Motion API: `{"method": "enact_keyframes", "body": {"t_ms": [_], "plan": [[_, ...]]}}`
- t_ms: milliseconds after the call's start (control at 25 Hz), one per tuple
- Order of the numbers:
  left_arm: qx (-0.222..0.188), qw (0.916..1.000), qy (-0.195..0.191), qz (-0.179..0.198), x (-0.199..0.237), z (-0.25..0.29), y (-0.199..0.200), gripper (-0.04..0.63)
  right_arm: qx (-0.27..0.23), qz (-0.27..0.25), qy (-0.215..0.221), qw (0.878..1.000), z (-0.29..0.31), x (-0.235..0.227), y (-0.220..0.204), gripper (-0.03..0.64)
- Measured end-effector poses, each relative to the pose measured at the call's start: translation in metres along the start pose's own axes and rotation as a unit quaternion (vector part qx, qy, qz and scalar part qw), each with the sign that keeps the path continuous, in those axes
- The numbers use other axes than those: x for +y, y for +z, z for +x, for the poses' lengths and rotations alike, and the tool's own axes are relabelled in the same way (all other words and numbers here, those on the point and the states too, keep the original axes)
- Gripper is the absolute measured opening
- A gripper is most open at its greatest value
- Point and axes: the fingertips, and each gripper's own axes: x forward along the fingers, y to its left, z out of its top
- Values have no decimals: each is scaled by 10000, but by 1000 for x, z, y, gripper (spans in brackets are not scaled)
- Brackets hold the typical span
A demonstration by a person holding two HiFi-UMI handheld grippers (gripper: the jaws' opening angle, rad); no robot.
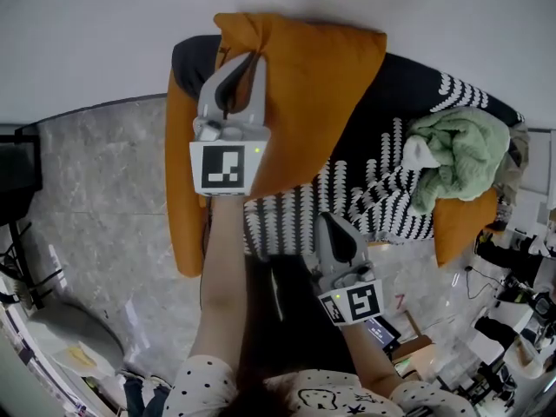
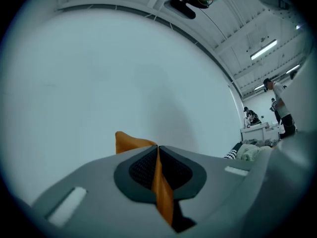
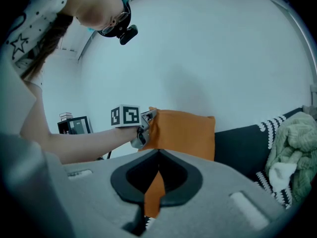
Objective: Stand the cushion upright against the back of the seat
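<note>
Against the white wall (image 1: 87, 33), the orange cushion (image 1: 321, 102) hangs nearly upright at the back of the seat (image 1: 417, 85), 1 top corner clamped in the left claw (image 1: 241, 63), the right claw (image 3: 158, 157) closed on a strip of orange cloth (image 3: 152, 197), so settling it and letting go look left.

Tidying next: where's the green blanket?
Head view, right side: the green blanket lies bunched on the striped throw, right of the large orange cushion.

The head view looks steeply down on the seat (image 1: 417, 94); both gripper views face the wall (image 2: 124, 83), sharing the cushion (image 3: 183, 130).
</note>
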Motion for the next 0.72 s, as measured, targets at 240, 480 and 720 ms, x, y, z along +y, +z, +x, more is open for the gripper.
{"method": "enact_keyframes", "body": {"t_ms": [240, 480, 720], "plan": [[72, 9980, 615, -154, 38, -44, -30, 9, -31, -41, 77, 10000, 0, 5, 0, -2], [306, 9984, 462, 58, 48, -35, -48, 11, 53, -27, 181, 9998, 2, 16, -7, -2], [713, 9960, 517, 142, 65, -31, -73, 11, 71, -29, 166, 9998, 6, 18, -8, -2]]}}
